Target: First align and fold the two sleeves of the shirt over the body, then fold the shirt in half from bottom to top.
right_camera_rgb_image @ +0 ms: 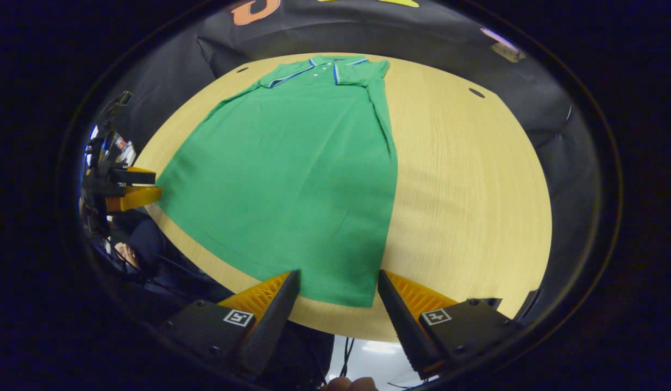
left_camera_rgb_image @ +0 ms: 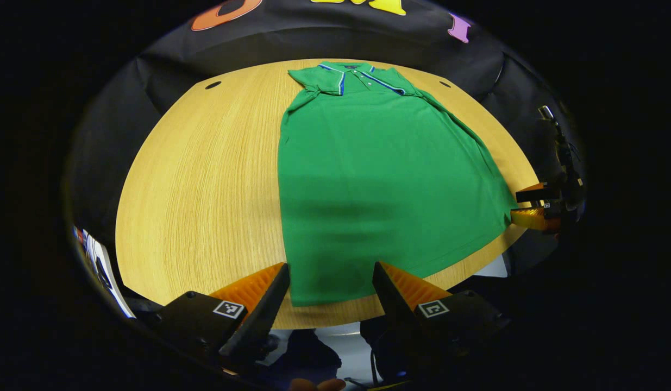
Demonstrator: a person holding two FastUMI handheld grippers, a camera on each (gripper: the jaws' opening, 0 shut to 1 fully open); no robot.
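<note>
- We see a green short-sleeved polo shirt with blue-and-white trim on collar and sleeves (left_camera_rgb_image: 378, 179) lying flat on a round light wooden table (left_camera_rgb_image: 205, 190), collar toward the far edge, hem at the near edge.
- In the left gripper view both sleeves (left_camera_rgb_image: 319, 80) look folded in over the body near the collar; we can't tell how neatly they line up.
- Lower half of the shirt is not folded up; hem lies flat by the near edge.
- Left gripper (left_camera_rgb_image: 331, 279): fingers spread wide, either side of the shirt's near-left hem corner, pinching nothing; we can't tell if the tips touch the cloth.
- Right gripper (right_camera_rgb_image: 338, 288): fingers spread wide too, framing the near-right hem corner, nothing between them pressed.
- In the left gripper view we also see the right gripper at the table's right edge, just beside the hem.
- In the right gripper view the left gripper (right_camera_rgb_image: 142, 190) shows at the table's left edge, near the shirt's other hem corner.
- Two small dark holes (left_camera_rgb_image: 213, 85) sit in the tabletop near the far edge, one each side of the shirt.
</note>
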